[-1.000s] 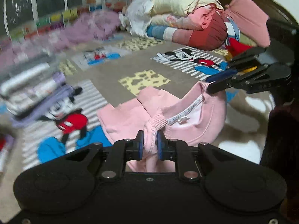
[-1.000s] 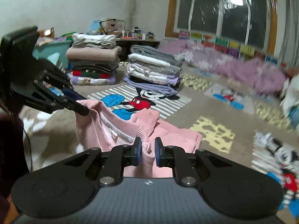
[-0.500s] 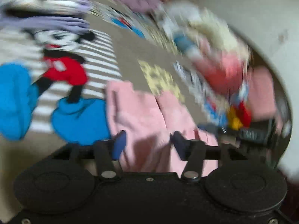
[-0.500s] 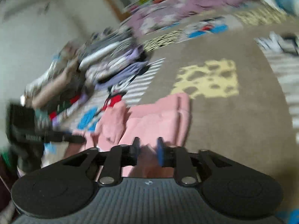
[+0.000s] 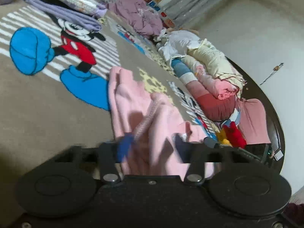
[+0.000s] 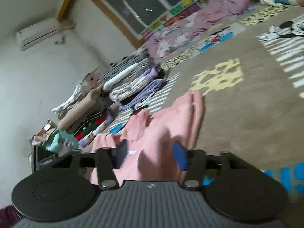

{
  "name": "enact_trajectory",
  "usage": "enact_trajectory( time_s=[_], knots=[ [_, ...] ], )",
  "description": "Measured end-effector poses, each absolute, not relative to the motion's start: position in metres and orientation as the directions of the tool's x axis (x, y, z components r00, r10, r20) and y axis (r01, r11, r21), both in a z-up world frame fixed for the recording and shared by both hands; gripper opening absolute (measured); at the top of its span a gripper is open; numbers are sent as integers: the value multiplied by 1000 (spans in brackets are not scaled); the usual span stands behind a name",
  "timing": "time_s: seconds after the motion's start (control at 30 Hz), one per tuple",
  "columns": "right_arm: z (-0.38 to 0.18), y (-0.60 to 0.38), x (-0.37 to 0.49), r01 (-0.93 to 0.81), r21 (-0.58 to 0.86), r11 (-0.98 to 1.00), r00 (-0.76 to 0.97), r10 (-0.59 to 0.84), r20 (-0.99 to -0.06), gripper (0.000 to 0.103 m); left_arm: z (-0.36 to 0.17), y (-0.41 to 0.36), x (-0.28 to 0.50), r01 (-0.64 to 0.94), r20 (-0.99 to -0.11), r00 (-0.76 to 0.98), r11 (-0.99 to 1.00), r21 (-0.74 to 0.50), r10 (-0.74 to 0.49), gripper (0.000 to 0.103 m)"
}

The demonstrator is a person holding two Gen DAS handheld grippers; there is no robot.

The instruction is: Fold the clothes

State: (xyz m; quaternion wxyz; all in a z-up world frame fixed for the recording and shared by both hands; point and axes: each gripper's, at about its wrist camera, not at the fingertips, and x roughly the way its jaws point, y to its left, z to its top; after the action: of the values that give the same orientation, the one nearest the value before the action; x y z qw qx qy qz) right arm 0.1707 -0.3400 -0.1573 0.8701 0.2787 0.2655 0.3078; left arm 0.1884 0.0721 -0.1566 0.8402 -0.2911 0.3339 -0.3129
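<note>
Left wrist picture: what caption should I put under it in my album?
Left claw, closing, over a soft pink knit sweater lying on a tan cartoon-mouse carpet, beside a heap of unfolded clothes.

This is a room in a home, likely a bedroom or living room used for sorting laundry. A tan carpet (image 5: 47, 110) printed with cartoon mice and striped patches covers the floor. Stacks of folded clothes (image 6: 131, 79) sit on it at the far left, and a loose heap of unfolded garments (image 5: 205, 70) lies at the right. A wall-mounted air conditioner (image 6: 38, 33) hangs beside a wood-framed window (image 6: 144, 1), with a purple quilt (image 6: 199, 20) bunched beneath it.
</note>
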Motion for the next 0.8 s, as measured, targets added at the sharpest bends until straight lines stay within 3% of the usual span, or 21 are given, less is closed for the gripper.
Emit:
enact_trajectory(
  time_s=[0.03,0.13,0.4,0.67,0.8],
  knots=[
    [-158,-338,170,-393,638,662,672,680,-293,19,-159,75,191,319,-368,581,619,-718,-726,24],
    [-157,-340,169,-389,651,652,692,673,-261,9,-165,84,200,282,-317,578,549,-787,-752,18],
    [-138,-355,192,-389,730,562,731,670,-126,8,-154,89,245,269,-120,593,336,-903,-796,15],
    [-147,-366,238,-328,800,503,768,635,-84,7,-164,85,291,210,-130,597,311,-927,-792,15],
    [-164,-365,260,-260,839,478,764,634,-124,7,-180,87,300,137,-165,594,301,-944,-787,15]
  ],
)
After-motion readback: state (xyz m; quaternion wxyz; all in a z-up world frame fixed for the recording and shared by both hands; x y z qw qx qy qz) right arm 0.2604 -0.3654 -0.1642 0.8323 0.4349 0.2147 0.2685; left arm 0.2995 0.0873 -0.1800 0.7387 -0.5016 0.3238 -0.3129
